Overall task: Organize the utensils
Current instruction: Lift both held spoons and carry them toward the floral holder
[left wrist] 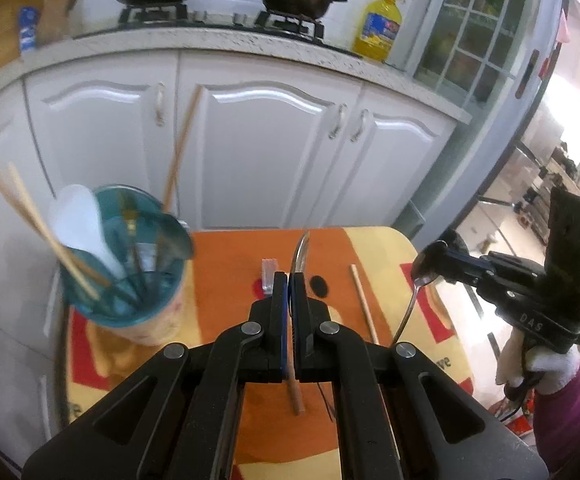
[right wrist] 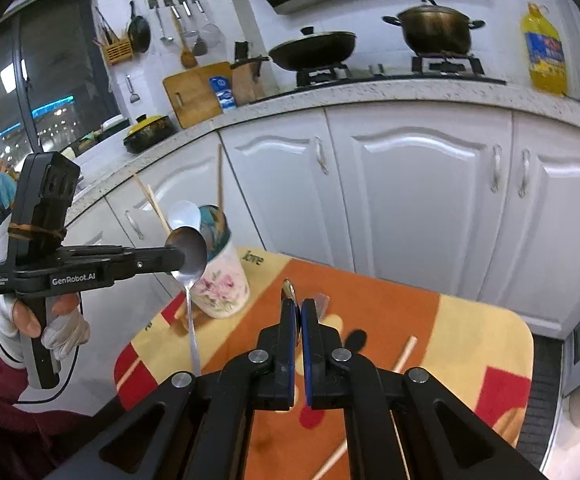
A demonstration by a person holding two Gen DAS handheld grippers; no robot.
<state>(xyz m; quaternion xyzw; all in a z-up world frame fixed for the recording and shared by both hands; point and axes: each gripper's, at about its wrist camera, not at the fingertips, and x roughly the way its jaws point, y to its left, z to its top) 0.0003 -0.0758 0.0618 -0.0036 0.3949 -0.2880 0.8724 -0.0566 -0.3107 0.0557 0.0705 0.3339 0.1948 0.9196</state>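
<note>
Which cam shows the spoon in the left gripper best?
Right wrist view: the spoon shows broadside, its bowl clamped in the left gripper and its handle hanging down. The left wrist view gives only its thin edge, poking out past the shut fingers.

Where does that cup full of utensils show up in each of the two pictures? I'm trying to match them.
Left wrist view: the utensil cup stands at the left, on the left part of the orange table.
Right wrist view: left of centre, at the table's far corner, floral side showing.
Shared landmark: the yellow oil bottle on the counter, upper right in both.
</note>
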